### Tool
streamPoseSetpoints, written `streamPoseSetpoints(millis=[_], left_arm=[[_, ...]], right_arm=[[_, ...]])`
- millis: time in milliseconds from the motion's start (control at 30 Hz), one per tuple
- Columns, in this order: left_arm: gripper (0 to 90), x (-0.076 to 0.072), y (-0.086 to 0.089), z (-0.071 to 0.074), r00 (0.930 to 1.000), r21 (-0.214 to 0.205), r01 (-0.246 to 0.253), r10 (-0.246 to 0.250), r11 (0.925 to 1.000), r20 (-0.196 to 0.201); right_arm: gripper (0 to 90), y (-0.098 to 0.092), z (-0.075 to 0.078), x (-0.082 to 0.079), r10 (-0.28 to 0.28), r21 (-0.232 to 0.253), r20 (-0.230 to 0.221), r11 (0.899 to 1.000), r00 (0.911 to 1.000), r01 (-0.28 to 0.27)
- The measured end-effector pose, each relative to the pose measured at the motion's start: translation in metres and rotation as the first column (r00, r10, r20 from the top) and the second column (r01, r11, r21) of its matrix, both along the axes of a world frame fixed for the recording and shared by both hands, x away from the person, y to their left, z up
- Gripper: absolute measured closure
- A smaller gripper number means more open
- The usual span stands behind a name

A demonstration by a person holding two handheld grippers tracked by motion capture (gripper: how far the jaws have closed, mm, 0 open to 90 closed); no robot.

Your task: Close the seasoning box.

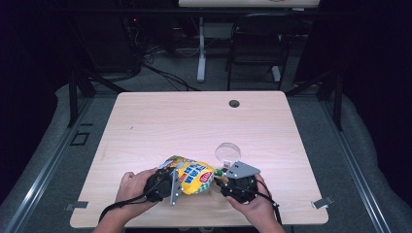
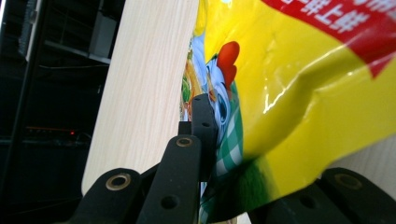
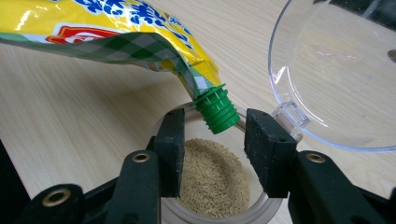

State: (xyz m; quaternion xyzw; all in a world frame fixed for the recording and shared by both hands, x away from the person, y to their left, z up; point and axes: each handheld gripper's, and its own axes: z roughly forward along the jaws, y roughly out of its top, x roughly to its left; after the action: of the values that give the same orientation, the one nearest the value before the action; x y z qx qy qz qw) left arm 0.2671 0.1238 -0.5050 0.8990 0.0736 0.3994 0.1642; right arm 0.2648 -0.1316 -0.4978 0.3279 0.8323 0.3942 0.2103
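Observation:
A yellow printed pouch (image 1: pixel 194 175) lies tilted over the table's near edge. My left gripper (image 1: pixel 167 187) is shut on its bottom end, and in the left gripper view the foil (image 2: pixel 299 93) is pinched between the black jaws. The pouch's green screw cap (image 3: pixel 215 111) points down over a clear jar (image 3: pixel 210 216) part-filled with tan granules (image 3: pixel 210 177). My right gripper (image 3: pixel 212 140) is open. Its jaws stand on either side of the jar's mouth, just below the cap, and press on nothing. A clear round lid (image 3: pixel 336 74) stands tilted at the jar's far right rim.
The light wooden table (image 1: pixel 194 121) has a cable hole (image 1: pixel 234 103) near its far edge. Beyond the table stand a black chair (image 1: pixel 257 43) and a white desk leg (image 1: pixel 200 53), with cables on the floor. Both of the person's hands rest at the near edge.

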Motion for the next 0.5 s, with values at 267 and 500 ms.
streamPoseSetpoints(millis=[267, 500], left_arm=[[87.6, 0.0016, 0.0046, -0.0014, 0.9995, -0.065, -0.008, 0.006, 0.9978, -0.03], [87.6, 0.0028, 0.0071, -0.0025, 0.9985, -0.121, -0.007, 0.0, 0.9926, -0.055]], right_arm=[[58.4, 0.0005, -0.0004, -0.0001, 0.0, 0.003, -0.001, 1.0, 1.0, 0.0], [58.4, -0.0003, -0.0002, -0.0007, -0.005, 0.008, 0.002, 1.0, 1.0, 0.005]])
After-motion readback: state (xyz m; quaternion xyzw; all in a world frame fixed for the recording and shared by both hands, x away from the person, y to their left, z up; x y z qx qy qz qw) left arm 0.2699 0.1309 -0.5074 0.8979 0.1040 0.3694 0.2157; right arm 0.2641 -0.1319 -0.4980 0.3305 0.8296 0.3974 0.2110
